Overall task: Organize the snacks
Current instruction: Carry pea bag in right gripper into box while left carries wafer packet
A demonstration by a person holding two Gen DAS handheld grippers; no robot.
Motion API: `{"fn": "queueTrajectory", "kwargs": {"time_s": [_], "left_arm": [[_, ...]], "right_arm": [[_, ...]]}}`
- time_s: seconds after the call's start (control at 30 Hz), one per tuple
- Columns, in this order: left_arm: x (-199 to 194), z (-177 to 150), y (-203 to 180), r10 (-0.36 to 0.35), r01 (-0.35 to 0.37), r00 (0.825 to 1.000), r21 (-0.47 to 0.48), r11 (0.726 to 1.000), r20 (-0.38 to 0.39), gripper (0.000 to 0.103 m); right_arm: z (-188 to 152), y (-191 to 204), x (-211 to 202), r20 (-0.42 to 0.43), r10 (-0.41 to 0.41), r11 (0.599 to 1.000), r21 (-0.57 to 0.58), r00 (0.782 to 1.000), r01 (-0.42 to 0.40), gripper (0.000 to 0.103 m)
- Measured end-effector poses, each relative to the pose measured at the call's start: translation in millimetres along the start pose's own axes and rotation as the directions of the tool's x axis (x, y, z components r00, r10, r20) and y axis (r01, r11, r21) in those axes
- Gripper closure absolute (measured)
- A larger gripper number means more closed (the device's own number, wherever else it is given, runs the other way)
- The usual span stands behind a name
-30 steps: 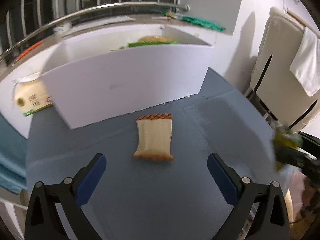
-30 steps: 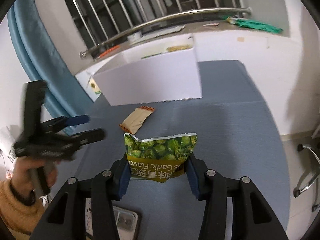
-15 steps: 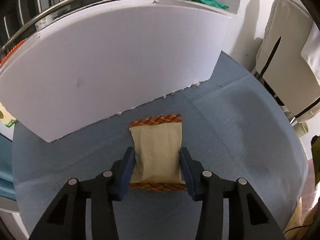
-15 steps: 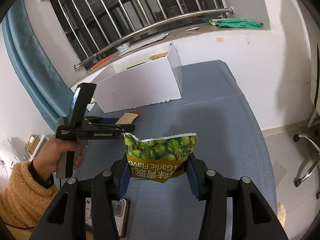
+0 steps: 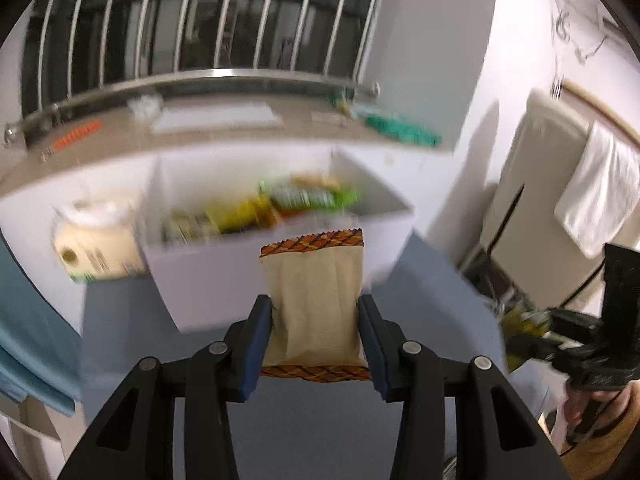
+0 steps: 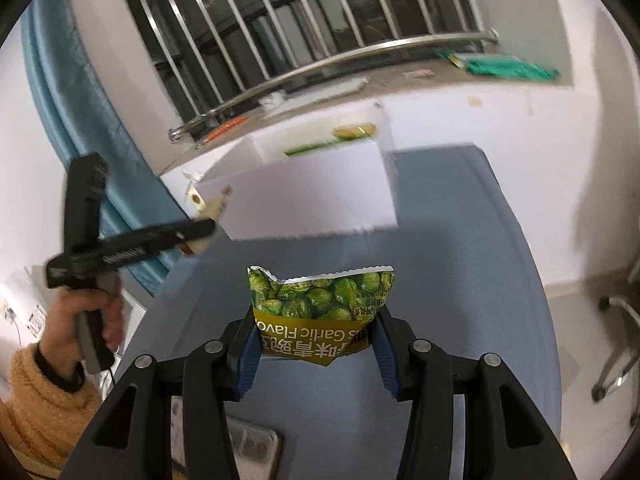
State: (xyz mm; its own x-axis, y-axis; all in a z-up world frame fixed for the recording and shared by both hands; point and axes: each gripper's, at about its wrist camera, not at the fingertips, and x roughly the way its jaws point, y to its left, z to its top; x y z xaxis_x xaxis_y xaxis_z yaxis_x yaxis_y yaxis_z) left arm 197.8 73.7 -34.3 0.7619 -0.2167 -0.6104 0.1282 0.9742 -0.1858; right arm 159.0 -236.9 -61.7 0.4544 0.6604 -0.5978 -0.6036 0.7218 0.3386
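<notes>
One green pea bag [image 6: 320, 304] reads "Garlic Flavo".

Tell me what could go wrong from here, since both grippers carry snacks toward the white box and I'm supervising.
The beige packet is pinched only at its lower half by the left gripper, so it might slip. The torn-open green pea bag in the right gripper could spill. The white box already looks crowded.

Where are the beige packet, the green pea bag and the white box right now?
beige packet [image 5: 316, 304]: left wrist view, middle of its front.
green pea bag [image 6: 320, 304]: right wrist view, printed front above the jaws.
white box [image 6: 312, 196]: right wrist view, near side wall.
</notes>
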Motion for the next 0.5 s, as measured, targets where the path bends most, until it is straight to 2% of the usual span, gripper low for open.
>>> {"fn": "queueTrajectory", "kwargs": {"time_s": [0.17, 0.27, 0.37, 0.5], "left_arm": [[-18.3, 44.9, 18.0, 0.019, -0.016, 0.995, -0.030, 0.999, 0.093, 0.055], [-8.1, 74.9, 30.0, 0.040, -0.033, 0.991, -0.051, 0.998, 0.128, 0.055], [8.6, 96.3, 51.7, 0.064, -0.053, 0.990, -0.090, 0.994, 0.128, 0.055], [41.2, 112.5, 75.1, 0.090, -0.078, 0.991, -0.122, 0.989, 0.096, 0.055]], "right_arm": [[50.9, 22.2, 23.2, 0.030, 0.048, 0.996, -0.076, 0.998, -0.046, 0.050], [89.9, 33.8, 45.6, 0.036, 0.089, 0.992, -0.094, 0.995, -0.085, 0.050], [134.4, 36.1, 75.0, 0.033, 0.126, 0.991, -0.052, 0.991, -0.124, 0.050], [184.9, 32.6, 118.0, 0.001, 0.088, 0.996, 0.001, 0.996, -0.088, 0.050]]}}
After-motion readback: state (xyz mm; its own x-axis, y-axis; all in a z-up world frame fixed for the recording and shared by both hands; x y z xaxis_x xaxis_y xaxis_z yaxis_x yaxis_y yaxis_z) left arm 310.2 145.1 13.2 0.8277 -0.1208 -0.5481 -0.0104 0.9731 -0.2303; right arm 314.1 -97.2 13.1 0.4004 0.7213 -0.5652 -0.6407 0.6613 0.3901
